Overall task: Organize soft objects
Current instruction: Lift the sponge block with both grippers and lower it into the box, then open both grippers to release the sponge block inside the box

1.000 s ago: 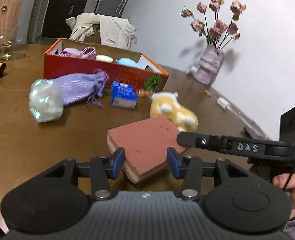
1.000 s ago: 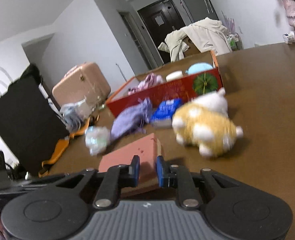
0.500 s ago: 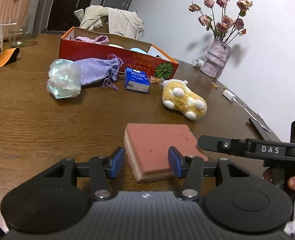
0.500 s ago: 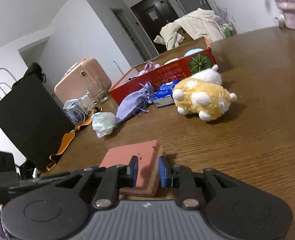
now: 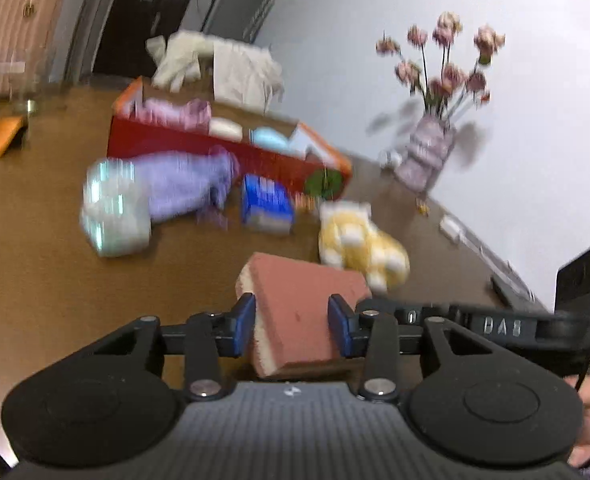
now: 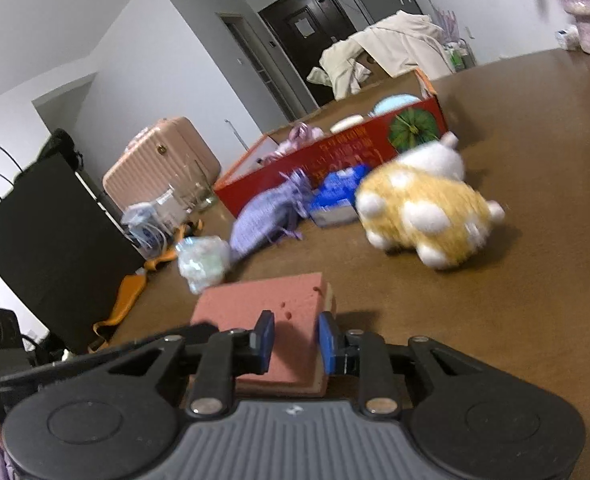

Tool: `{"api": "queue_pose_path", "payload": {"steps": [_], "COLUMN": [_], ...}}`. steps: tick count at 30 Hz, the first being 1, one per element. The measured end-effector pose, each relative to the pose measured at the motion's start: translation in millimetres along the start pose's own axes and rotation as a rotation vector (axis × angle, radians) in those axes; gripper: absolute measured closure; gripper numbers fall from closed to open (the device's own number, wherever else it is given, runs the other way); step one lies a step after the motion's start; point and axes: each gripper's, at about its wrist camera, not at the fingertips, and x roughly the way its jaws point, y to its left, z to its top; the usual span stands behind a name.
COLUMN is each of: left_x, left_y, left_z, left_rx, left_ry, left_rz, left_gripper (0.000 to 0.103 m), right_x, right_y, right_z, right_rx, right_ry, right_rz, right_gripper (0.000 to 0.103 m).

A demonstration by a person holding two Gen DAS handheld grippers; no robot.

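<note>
A pink sponge (image 5: 295, 308) with a cream underside is held tilted just above the brown table (image 5: 35, 288). My left gripper (image 5: 291, 330) is closing; its blue pads press the sponge's two sides. My right gripper (image 6: 295, 342) is shut on the sponge (image 6: 255, 304) at its other end. Beyond lie a yellow-and-white plush toy (image 5: 359, 240) (image 6: 423, 216), a purple drawstring pouch (image 5: 179, 188), a blue tissue pack (image 5: 267, 204) and a crumpled clear wrap (image 5: 115, 208). A red box (image 5: 223, 148) behind them holds several soft items.
A vase of dried roses (image 5: 427, 156) stands at the table's far right by the wall, with a white charger and cable (image 5: 451, 226) nearer. A glass (image 5: 27, 84) and an orange strap sit at the left. A pink suitcase (image 6: 159, 164) and a black bag (image 6: 43, 232) stand beyond the table.
Half a second ago the sponge lay flat between wider left jaws. Now those jaws have narrowed onto its sides and the sponge is tilted up. Both views have shifted and blurred.
</note>
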Motion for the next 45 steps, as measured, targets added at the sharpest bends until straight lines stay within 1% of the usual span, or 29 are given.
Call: {"api": "queue_pose_path", "payload": {"steps": [2,4,8,11,13,15,17,20,22,24,25,26,27,28,29,30,31,32,34,35,36,38,41,43,44,45], "left_x": [2.9,10.2,35.6,72.2,104.3,134.0,160.2,184.4,190.5,189.7,187.1,184.5,180.9,175.4,170.7,164.5,157.0,148.8,130.8,122.5,111.5,93.5,67.5,49.7,40.2,29.5], "left_y": [0.3,0.9,1.8,10.0,21.9,36.0,49.4,68.5,79.6,86.0,87.7,90.2,91.3,92.2,92.1,91.4,90.2,87.9,81.1,77.2,72.4,61.1,42.0,30.2,24.5,18.6], "left_z": [25.6,55.3,125.6,170.6,192.8,205.6,210.3,203.5,196.1,188.6,185.2,183.4,182.0,181.0,182.1,182.4,182.2,182.1,182.3,181.9,180.4,178.3,170.5,162.5,157.4,150.9], "left_rx": [0.021,0.061,0.107,0.127,0.108,0.080,0.062,0.041,0.029,0.048,0.060,0.068,0.077,0.088,0.097,0.105,0.114,0.125,0.144,0.151,0.163,0.202,0.257,0.271,0.268,0.265], "left_ry": [-0.045,-0.084,-0.133,-0.117,-0.065,-0.015,0.034,0.094,0.123,0.132,0.135,0.136,0.133,0.128,0.122,0.112,0.098,0.085,0.050,0.032,0.012,-0.019,-0.058,-0.085,-0.104,-0.123], "left_rz": [-0.002,0.010,0.057,0.108,0.125,0.135,0.148,0.177,0.189,0.203,0.206,0.211,0.222,0.231,0.240,0.255,0.273,0.289,0.299,0.297,0.298,0.306,0.337,0.336,0.330,0.320], "left_gripper": [0.063,0.063,0.063,0.063,0.063,0.063,0.063,0.062,0.059,0.054,0.052,0.050,0.049,0.047,0.042,0.040,0.040,0.040,0.038,0.033,0.031,0.027,0.026,0.026,0.022,0.021], "right_x": [4.4,11.3,38.4,70.4,100.1,130.5,155.4,185.6,202.7,214.1,219.1,222.3,225.1,224.9,224.9,221.6,218.2,212.5,196.8,186.8,176.4,151.3,106.0,76.3,62.5,49.0], "right_y": [8.1,15.0,27.0,30.9,21.3,7.6,-0.3,-10.5,-12.9,-11.6,-12.2,-10.6,-8.4,-5.7,-3.7,-0.8,2.0,4.2,11.1,13.4,16.4,21.9,26.0,25.8,26.2,26.8], "right_z": [19.5,47.4,118.5,169.0,196.3,215.9,224.1,224.8,219.9,212.8,209.8,206.5,203.8,203.0,202.3,201.6,200.6,201.2,203.2,206.0,207.3,207.7,197.5,185.7,179.4,172.5], "right_rx": [-0.031,-0.058,-0.118,-0.162,-0.122,-0.072,-0.064,-0.053,-0.058,-0.077,-0.078,-0.081,-0.088,-0.094,-0.104,-0.113,-0.117,-0.122,-0.146,-0.164,-0.184,-0.212,-0.244,-0.263,-0.277,-0.292], "right_ry": [-0.019,-0.057,-0.110,-0.119,-0.088,-0.039,0.000,0.065,0.109,0.158,0.174,0.192,0.209,0.214,0.213,0.203,0.190,0.174,0.149,0.135,0.118,0.079,0.011,-0.016,-0.030,-0.049], "right_rz": [0.005,0.019,0.039,0.034,0.019,0.008,-0.013,-0.038,-0.058,-0.058,-0.060,-0.059,-0.054,-0.054,-0.048,-0.040,-0.035,-0.030,-0.029,-0.032,-0.039,-0.052,-0.036,-0.035,-0.046,-0.068], "right_gripper": [0.079,0.079,0.079,0.079,0.079,0.079,0.079,0.079,0.078,0.077,0.074,0.068,0.067,0.064,0.060,0.057,0.052,0.050,0.049,0.048,0.047,0.042,0.035,0.035,0.035,0.035]}}
